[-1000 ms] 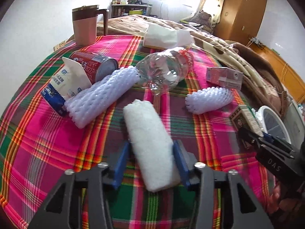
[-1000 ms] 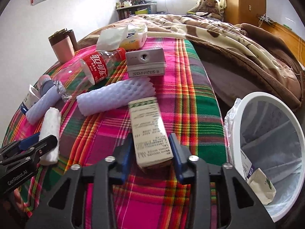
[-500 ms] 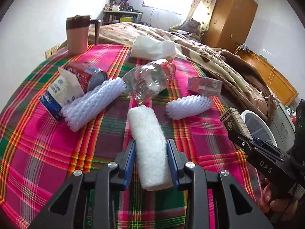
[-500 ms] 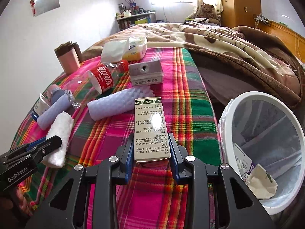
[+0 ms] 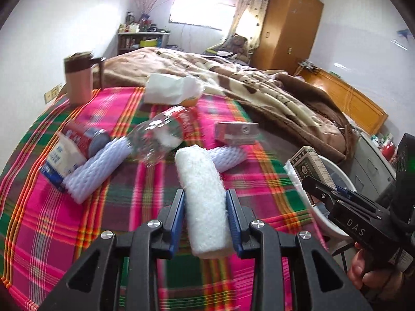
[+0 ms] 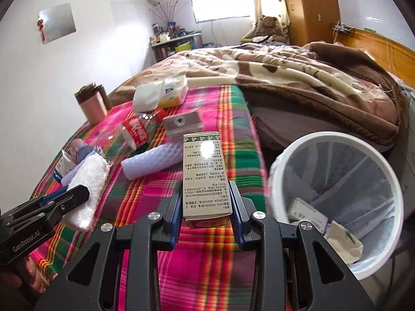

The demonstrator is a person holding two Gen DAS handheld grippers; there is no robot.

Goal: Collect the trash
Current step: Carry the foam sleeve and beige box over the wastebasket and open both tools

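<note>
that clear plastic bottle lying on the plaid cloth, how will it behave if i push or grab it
The bottle looks empty, so probably light. It lies on its side, so a push may roll it. Its thin clear wall may dent under a grip.

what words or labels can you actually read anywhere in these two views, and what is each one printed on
"GenRobot.AI": on the left gripper, seen in the right wrist view.
"DAS": on the right gripper, seen in the left wrist view.
"ARTEMISIA", "VITIS VINIFERA": upside down on the box held by the right gripper; its remaining small print is unreadable.
Bottle label: red with white characters, too blurred.
Milk pouch: too blurred.
</note>
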